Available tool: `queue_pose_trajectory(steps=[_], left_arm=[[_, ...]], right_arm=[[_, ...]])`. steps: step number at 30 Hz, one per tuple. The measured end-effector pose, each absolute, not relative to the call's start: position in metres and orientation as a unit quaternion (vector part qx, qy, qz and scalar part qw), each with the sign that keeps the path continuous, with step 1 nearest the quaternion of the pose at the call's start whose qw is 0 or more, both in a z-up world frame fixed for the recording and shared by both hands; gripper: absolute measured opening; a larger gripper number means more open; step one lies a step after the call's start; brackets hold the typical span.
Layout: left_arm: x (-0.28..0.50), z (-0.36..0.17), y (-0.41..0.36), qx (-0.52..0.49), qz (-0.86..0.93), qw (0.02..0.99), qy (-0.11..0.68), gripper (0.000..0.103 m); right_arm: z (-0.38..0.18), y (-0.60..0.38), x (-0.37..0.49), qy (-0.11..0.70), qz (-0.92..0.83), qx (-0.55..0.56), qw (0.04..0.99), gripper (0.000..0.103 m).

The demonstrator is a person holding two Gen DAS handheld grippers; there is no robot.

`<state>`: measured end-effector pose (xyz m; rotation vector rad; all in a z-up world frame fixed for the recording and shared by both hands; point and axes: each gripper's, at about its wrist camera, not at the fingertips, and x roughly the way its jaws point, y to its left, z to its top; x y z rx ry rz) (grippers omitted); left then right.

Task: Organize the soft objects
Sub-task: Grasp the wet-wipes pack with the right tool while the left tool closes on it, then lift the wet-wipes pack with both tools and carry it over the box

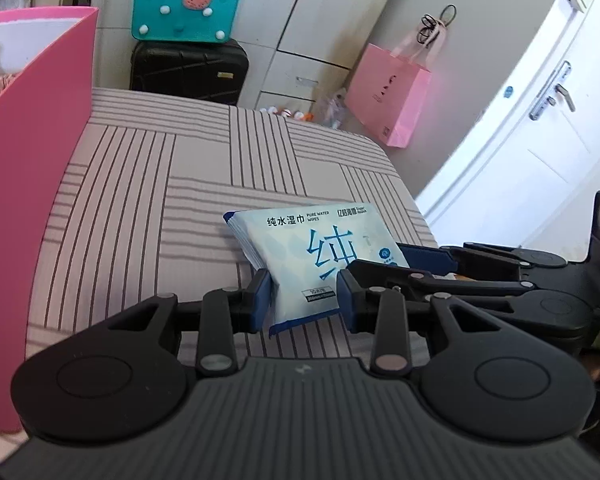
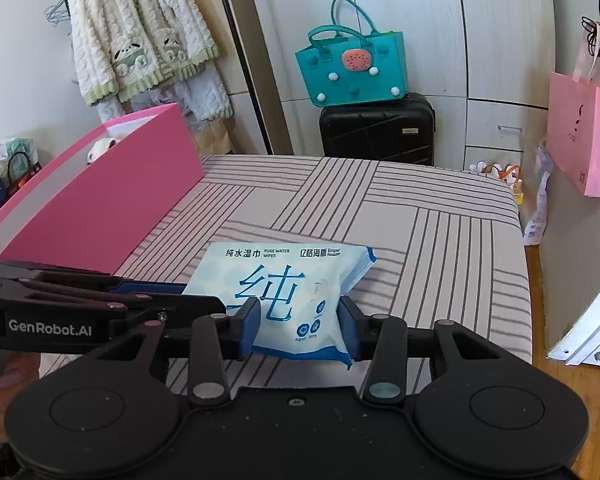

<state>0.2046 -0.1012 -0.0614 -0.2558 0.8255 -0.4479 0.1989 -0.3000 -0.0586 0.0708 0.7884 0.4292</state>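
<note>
Striped bedding (image 2: 440, 248) forms the work surface, and both of my grippers meet over it at a single pack. Nearest my left wrist camera, the left gripper (image 1: 305, 300) has its blue pads against the two sides of the wet wipes pack (image 1: 320, 264), pinching its near end. On the right wrist view, the right gripper (image 2: 298, 330) likewise clamps the same pack (image 2: 288, 300) between its pads, so the pack is held from two sides with its far end tilted down toward the bedding; I cannot tell whether that end touches the sheet. I judge the step in hand to be the pick-up and transfer of this pack. Just beyond on the left stands the pink box (image 2: 112, 200), open-topped, with a pale plush item (image 2: 100, 148) showing inside. The next move, in my judgement, calls for a coordinated lift clear of the box wall, then a release inside; uneven motion between the two hands could twist or drop the pliable pack. Farther off, a black suitcase (image 2: 378, 132) carries a teal handbag (image 2: 350, 68), a fluffy cardigan (image 2: 136, 36) hangs left, and a pink paper bag (image 2: 580, 136) hangs right.
</note>
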Motion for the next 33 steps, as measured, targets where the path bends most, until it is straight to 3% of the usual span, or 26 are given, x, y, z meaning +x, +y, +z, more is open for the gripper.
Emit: queue_pose_trajectory(steps=[15,33], left_arm=[[0.164,-0.039,-0.072,-0.108,-0.274,0.853,0.43,0.034],[0.102,0.011,-0.014,-0.073,-0.286,0.871,0.392,0.034]], right_arm=[[-0.029,-0.281,0.151,0.387,0.232,0.013,0.892,0.055],[0.027,-0.23,0.083,0.352,0.305,-0.046,0.884,0.06]])
